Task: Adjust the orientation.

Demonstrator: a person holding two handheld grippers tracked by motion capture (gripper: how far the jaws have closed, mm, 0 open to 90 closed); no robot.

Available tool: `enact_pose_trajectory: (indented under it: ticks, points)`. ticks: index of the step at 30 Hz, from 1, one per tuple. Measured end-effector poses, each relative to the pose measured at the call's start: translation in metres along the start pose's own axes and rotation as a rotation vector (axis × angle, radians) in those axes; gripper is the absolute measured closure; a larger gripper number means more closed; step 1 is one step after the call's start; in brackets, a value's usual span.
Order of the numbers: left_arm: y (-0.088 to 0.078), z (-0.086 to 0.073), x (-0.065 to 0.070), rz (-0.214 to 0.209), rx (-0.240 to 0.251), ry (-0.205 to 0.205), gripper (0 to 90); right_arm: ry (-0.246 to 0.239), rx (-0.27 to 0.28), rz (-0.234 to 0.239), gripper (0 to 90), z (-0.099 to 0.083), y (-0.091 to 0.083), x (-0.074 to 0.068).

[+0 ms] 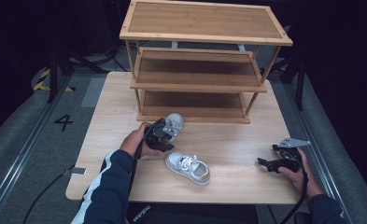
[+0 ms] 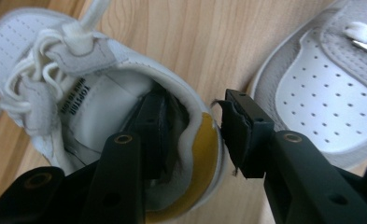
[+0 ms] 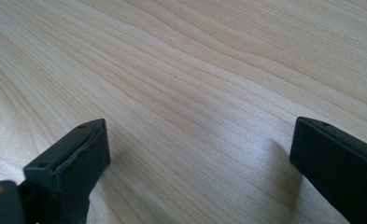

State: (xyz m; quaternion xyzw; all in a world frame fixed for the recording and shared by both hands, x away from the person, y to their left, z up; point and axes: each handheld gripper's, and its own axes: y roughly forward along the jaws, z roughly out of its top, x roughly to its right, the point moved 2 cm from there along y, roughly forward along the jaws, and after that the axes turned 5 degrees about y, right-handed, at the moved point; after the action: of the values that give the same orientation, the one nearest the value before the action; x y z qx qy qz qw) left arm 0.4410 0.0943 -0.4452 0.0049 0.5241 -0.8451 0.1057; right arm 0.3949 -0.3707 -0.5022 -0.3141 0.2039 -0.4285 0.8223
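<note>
A small white laced shoe (image 2: 102, 107) with a yellow heel lining lies on the wooden table, in front of the rack's bottom shelf (image 1: 175, 120). My left gripper (image 2: 197, 112) straddles its heel: one jaw is inside the shoe's opening and the other just outside the heel. A thin gap shows at each pad, so it is open. In the high view the left gripper (image 1: 165, 135) covers most of that shoe. A second white shoe (image 1: 188, 167) lies nearer the front, its perforated toe (image 2: 321, 88) beside the first. My right gripper (image 3: 195, 140) stands open over bare wood at the table's right (image 1: 267, 156).
A three-tier bamboo rack (image 1: 195, 79) stands at the back of the table (image 1: 111, 116), its shelves bare. Cables trail from both grippers off the front edge. Dark floor with rails surrounds the table.
</note>
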Motion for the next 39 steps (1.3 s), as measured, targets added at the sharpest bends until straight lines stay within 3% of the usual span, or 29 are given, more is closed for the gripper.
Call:
enact_pose_trajectory:
  ticks: [5, 9, 14, 19, 26, 29, 39]
  points:
    - [-0.011, -0.009, 0.006, -0.069, -0.005, -0.005, 57.7, -0.002, 0.0, 0.004, 5.1, 0.0, 0.0, 0.0]
    - [-0.014, -0.013, 0.007, -0.063, 0.016, -0.027, 59.9, -0.001, -0.001, 0.004, 5.1, 0.0, 0.0, 0.0]
    - [-0.014, -0.016, 0.006, -0.055, 0.034, -0.027, 69.6, -0.003, -0.001, 0.005, 5.0, 0.0, 0.0, 0.0]
    - [-0.014, -0.017, 0.007, -0.044, 0.055, -0.013, 71.2, -0.004, -0.001, 0.006, 5.1, 0.0, 0.0, 0.0]
    - [-0.017, -0.024, 0.007, -0.026, 0.122, -0.041, 72.4, -0.007, -0.004, 0.01, 4.5, 0.0, 0.0, 0.001]
    - [-0.02, -0.023, 0.006, 0.007, 0.139, -0.039, 72.9, -0.007, -0.004, 0.01, 4.5, 0.0, 0.0, 0.001]
    - [-0.021, -0.018, 0.008, 0.024, 0.125, -0.019, 74.3, -0.009, -0.004, 0.011, 4.5, 0.001, 0.001, 0.001]
